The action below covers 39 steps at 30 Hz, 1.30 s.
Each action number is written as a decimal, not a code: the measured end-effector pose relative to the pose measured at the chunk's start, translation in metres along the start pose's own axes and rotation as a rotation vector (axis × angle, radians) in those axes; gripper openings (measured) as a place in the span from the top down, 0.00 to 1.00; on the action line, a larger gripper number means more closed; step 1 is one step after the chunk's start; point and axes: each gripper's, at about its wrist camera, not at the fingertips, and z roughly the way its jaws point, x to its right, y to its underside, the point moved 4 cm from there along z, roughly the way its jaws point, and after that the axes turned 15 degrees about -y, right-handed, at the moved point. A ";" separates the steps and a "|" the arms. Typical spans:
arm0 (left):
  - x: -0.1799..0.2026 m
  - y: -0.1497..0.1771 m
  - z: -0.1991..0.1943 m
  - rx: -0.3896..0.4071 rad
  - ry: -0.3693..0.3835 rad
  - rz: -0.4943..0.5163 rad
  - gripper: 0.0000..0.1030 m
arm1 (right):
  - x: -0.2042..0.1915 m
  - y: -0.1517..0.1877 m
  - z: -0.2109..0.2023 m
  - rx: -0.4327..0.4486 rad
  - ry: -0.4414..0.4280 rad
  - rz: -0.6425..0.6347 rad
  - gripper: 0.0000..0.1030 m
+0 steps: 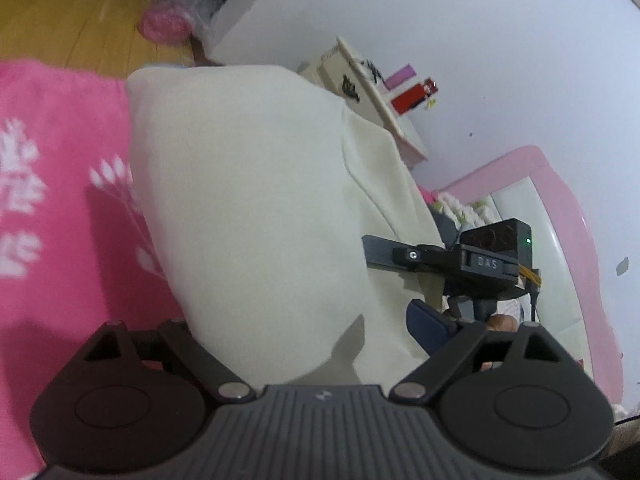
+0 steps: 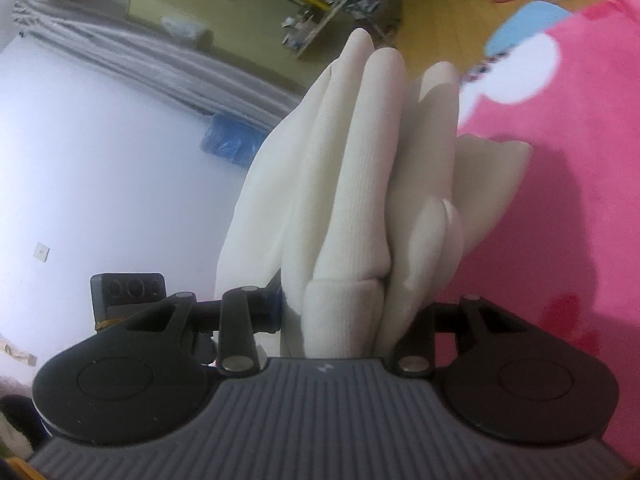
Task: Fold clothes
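A cream garment (image 1: 248,184) hangs lifted above the pink blanket (image 1: 60,200). In the left wrist view its smooth panel fills the space between my left gripper's (image 1: 304,320) widely spread jaws. One dark blue fingertip (image 1: 428,328) shows at the right and the other is hidden behind the cloth. My right gripper (image 1: 374,250) comes in from the right and pinches the garment's edge. In the right wrist view the garment (image 2: 352,200) is bunched in thick folds, and the right gripper (image 2: 348,304) is shut on it, its fingers hidden by cloth. The left gripper (image 2: 276,304) touches the bundle's left side.
A pink headboard (image 1: 560,184) and a white wall stand beyond the garment. A small cream bedside cabinet (image 1: 376,92) is by the wall. There is a wooden floor (image 2: 436,12) with clutter, grey curtains (image 2: 120,56) and a cardboard box (image 2: 224,4).
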 end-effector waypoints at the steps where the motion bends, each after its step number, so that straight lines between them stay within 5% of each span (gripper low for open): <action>1: -0.004 -0.001 -0.009 0.013 -0.005 -0.003 0.11 | -0.005 -0.004 0.009 -0.013 -0.002 -0.008 0.63; 10: -0.070 0.001 -0.094 0.186 -0.060 -0.137 0.11 | -0.066 -0.043 0.127 -0.211 -0.016 -0.139 0.63; 19: -0.181 0.037 -0.214 0.363 -0.308 -0.431 0.14 | -0.130 -0.037 0.331 -0.569 -0.096 -0.287 0.63; 23: -0.233 0.071 -0.268 0.471 -0.470 -0.606 0.14 | -0.150 0.000 0.444 -0.763 -0.159 -0.336 0.63; 29: -0.289 0.127 -0.311 0.563 -0.666 -0.804 0.12 | -0.168 0.101 0.586 -1.002 -0.202 -0.438 0.63; 34: -0.331 0.174 -0.339 0.619 -0.793 -0.962 0.13 | -0.171 0.172 0.643 -1.099 -0.228 -0.497 0.63; 39: -0.342 0.188 -0.341 0.603 -0.845 -0.998 0.16 | -0.183 0.206 0.677 -1.168 -0.281 -0.515 0.63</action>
